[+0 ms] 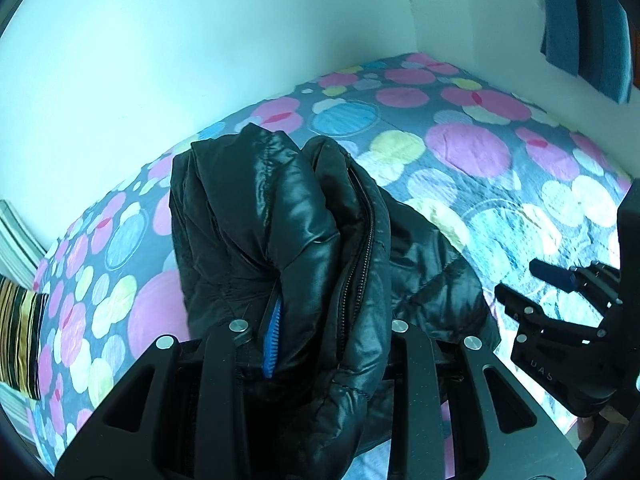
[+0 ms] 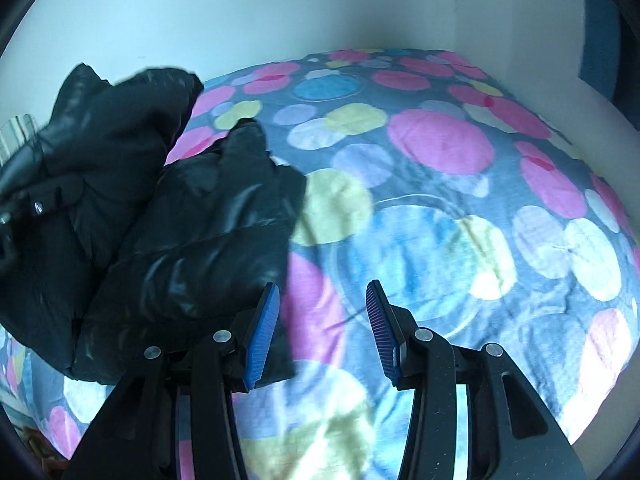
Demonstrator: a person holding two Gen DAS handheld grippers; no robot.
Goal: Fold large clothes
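A shiny black puffer jacket [image 1: 280,216] with a zip down its edge is bunched up over the dotted bedspread [image 1: 472,148]. My left gripper [image 1: 320,332] is shut on a thick fold of it, and one blue pad [image 1: 272,336] shows against the fabric. In the right wrist view the jacket [image 2: 180,240] lies heaped at the left, its lower part resting on the bed. My right gripper [image 2: 322,292] stands open just right of the jacket's edge, with only bedspread between its blue pads [image 2: 382,328]. It also shows in the left wrist view as the right gripper [image 1: 532,284].
The bed's cover [image 2: 440,216] has pink, yellow and blue circles. White walls [image 1: 200,40] close it in at the back and right. A blue curtain [image 1: 584,28] hangs at the upper right. Striped bedding [image 1: 16,320] lies at the left edge.
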